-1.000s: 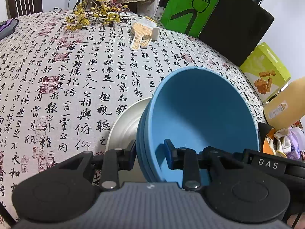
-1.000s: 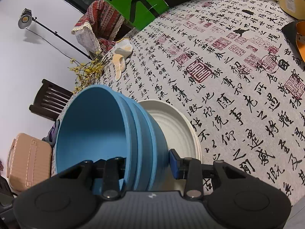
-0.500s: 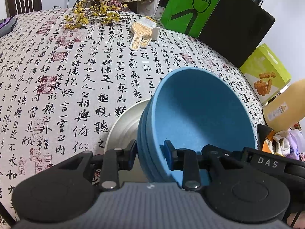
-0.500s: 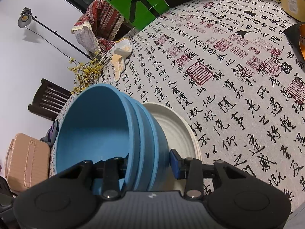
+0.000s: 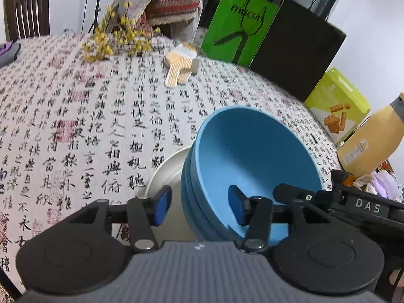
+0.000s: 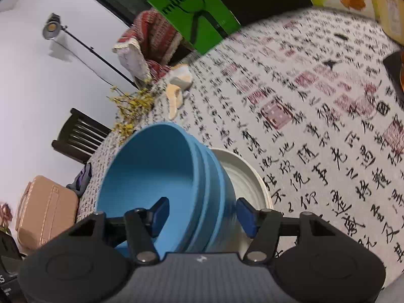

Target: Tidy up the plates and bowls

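The table point(image 5: 75, 116), under a white cloth printed with black calligraphy and red seals, carries a white plate point(image 6: 242, 176), and on the plate sits a stack of blue bowls point(image 5: 252, 151), matte and deep, nested so that three rims show along the side in the right wrist view. The stack stands between the two tools. The left gripper point(image 5: 199, 208) straddles the stack's near wall, one pad outside over the plate and one inside the top bowl; its jaws have just been opening and both pads now stand clear of the wall. The right gripper point(image 6: 203, 214) straddles the wall the same way from the other side, its jaws likewise just parted, pads off the blue surface. One plate, one stack, two grippers.
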A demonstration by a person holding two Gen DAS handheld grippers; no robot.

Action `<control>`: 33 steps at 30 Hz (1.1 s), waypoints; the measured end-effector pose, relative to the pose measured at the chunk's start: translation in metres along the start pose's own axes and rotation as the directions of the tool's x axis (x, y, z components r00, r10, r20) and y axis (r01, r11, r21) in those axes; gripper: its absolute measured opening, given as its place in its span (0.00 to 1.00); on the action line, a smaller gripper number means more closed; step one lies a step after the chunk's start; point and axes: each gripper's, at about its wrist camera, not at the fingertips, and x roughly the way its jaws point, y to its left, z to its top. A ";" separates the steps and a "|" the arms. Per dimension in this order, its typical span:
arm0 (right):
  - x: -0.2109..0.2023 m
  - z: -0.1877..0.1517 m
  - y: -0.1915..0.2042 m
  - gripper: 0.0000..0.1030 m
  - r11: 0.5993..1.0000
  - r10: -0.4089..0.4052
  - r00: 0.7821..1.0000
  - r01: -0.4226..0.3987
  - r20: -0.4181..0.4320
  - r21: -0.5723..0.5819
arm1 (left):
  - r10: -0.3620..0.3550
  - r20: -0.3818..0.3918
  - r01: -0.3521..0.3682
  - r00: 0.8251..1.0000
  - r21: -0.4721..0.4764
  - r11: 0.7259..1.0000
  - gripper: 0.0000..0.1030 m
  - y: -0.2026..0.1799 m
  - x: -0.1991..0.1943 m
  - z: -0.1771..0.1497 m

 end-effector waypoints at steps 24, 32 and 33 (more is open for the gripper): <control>-0.059 -0.055 0.009 1.00 0.951 0.165 0.962 -0.096 0.219 -0.295 | -0.037 0.444 -0.032 0.895 0.147 0.989 1.00 0.023 -0.079 -0.073; -0.075 -0.086 0.008 1.00 0.921 0.196 0.930 -0.065 0.312 -0.383 | -0.034 0.528 -0.077 0.849 0.187 0.979 1.00 0.030 -0.095 -0.108; -0.078 -0.090 0.007 1.00 0.918 0.201 0.925 -0.063 0.323 -0.393 | -0.031 0.537 -0.086 0.843 0.193 0.977 1.00 0.031 -0.097 -0.113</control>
